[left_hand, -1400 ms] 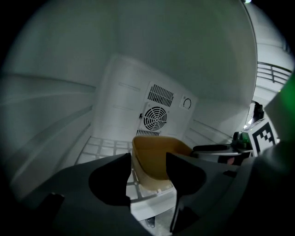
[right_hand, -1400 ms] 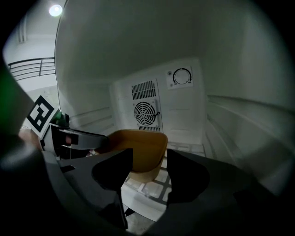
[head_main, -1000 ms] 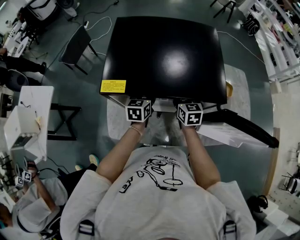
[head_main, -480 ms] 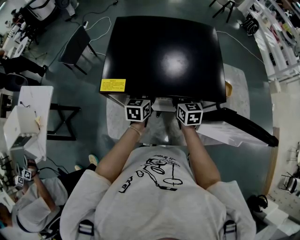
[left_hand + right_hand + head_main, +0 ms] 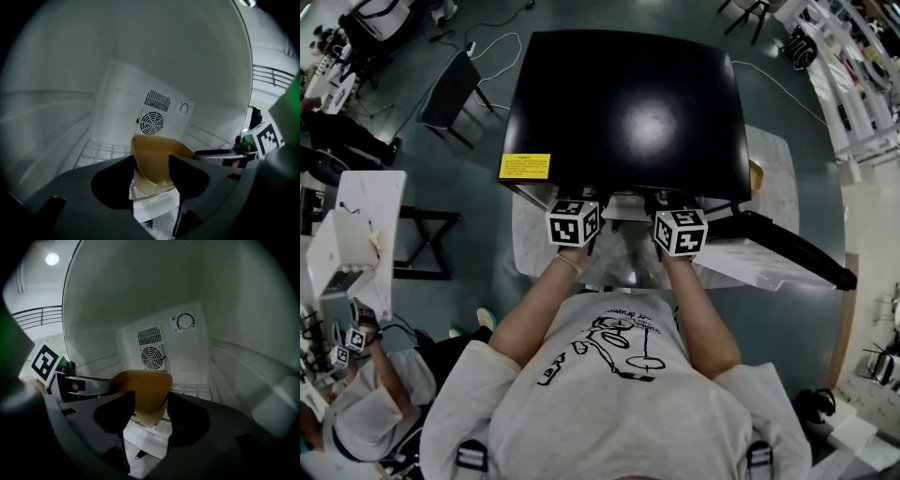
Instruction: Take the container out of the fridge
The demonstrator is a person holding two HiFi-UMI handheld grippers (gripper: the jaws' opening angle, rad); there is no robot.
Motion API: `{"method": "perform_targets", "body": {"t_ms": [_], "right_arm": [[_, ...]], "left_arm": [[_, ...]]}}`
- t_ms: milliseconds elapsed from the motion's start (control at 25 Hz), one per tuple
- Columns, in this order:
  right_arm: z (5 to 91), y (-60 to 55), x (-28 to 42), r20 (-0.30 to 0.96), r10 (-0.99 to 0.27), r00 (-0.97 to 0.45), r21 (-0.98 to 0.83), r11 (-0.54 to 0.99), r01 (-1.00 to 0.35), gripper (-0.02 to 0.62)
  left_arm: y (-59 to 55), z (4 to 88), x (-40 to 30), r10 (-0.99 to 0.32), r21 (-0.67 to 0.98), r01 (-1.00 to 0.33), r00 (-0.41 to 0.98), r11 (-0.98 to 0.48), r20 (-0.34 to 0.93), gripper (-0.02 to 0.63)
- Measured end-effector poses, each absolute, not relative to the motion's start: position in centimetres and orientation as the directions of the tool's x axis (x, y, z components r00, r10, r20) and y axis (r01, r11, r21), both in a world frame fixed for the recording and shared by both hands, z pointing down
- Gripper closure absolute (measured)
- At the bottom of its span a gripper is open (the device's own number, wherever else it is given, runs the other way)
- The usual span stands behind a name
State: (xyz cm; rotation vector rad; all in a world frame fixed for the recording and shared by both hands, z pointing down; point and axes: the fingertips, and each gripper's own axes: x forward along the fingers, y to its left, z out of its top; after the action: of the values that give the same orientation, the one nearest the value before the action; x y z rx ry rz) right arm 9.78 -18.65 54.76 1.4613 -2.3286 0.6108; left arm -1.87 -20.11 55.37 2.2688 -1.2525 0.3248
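The person stands before the black fridge (image 5: pixel 628 103), whose door (image 5: pixel 792 251) hangs open to the right, and both grippers reach inside the white chamber. The tan container (image 5: pixel 161 150) sits on the wire shelf (image 5: pixel 101 151), in front of the round fan grille (image 5: pixel 151 123) on the back wall.

The left gripper (image 5: pixel 152 161) has its jaws apart, and the left part of the container shows in the gap. The right gripper (image 5: pixel 151 397) is also spread, with the right part of the container in its gap. I think one gripper comes to each side because the container is too wide for one pair of jaws. Whether any jaw tip already touches the container wall, I cannot say surely. The container is not yet lifted from the shelf.
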Motion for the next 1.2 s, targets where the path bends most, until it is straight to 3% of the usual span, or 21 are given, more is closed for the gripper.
{"method": "perform_targets", "body": {"t_ms": [1200], "right_arm": [[50.2, -13.4, 9.5, 0.426, -0.787, -0.446, -0.195, 0.402, -0.895, 0.371]], "left_arm": [[-15.3, 51.6, -2.0, -0.74, 0.32, -0.833, 0.549, -0.451, 0.387, 0.367]]}}
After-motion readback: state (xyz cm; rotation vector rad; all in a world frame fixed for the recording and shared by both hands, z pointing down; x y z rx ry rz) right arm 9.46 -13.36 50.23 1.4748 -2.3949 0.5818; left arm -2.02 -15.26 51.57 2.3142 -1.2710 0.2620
